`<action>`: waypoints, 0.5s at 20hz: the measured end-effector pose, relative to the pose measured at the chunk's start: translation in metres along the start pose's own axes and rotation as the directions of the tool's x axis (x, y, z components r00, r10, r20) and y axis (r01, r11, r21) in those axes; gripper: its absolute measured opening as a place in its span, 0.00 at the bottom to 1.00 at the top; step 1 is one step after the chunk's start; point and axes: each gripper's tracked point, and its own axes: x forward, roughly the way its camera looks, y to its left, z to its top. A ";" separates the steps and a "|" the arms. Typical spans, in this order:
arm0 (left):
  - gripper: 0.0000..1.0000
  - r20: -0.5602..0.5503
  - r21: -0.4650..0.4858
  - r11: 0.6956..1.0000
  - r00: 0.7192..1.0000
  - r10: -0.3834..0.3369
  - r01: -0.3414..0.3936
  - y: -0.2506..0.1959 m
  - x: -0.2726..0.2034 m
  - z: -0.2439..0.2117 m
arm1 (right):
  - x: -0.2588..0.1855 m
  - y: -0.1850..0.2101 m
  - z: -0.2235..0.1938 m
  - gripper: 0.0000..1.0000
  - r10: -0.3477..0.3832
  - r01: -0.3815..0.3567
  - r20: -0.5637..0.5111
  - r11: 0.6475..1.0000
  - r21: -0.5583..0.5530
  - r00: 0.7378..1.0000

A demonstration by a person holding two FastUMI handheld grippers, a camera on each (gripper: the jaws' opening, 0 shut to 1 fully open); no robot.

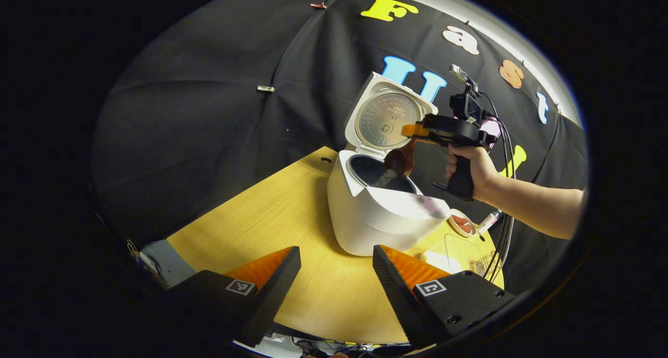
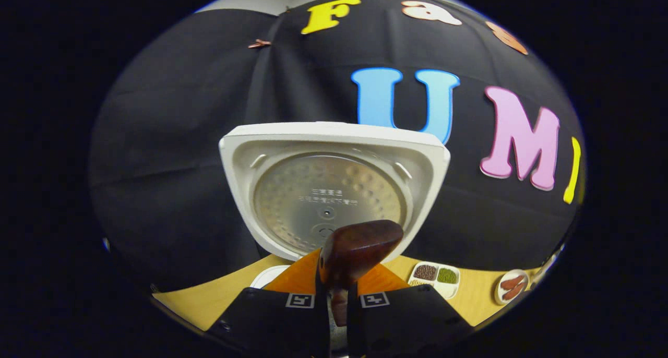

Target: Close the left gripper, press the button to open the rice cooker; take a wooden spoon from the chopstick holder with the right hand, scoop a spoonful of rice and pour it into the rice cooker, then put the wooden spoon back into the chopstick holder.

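The white rice cooker (image 1: 376,212) stands on the wooden table with its lid (image 1: 383,115) raised. In the left gripper view my right gripper (image 1: 412,133), held by a hand, is shut on the wooden spoon (image 1: 399,162), whose bowl tips down over the cooker's pot with grains falling. In the right gripper view the spoon (image 2: 357,251) sticks up between my right gripper (image 2: 338,287) fingers, in front of the open lid (image 2: 329,191). My left gripper (image 1: 336,274) hovers open over the table in front of the cooker, holding nothing.
A small plate with red pieces (image 1: 462,223) and a white tube lie right of the cooker. A divided dish of grains (image 2: 436,275) and an oval plate (image 2: 510,286) sit on the table (image 2: 209,300) behind it. The table's near edge runs just under my left fingers.
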 end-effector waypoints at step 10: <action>0.96 0.035 0.109 0.994 0.999 -0.009 0.005 -0.016 -0.006 0.009 | -0.008 0.032 -0.012 0.17 0.083 -0.085 -0.017 0.980 -0.180 0.996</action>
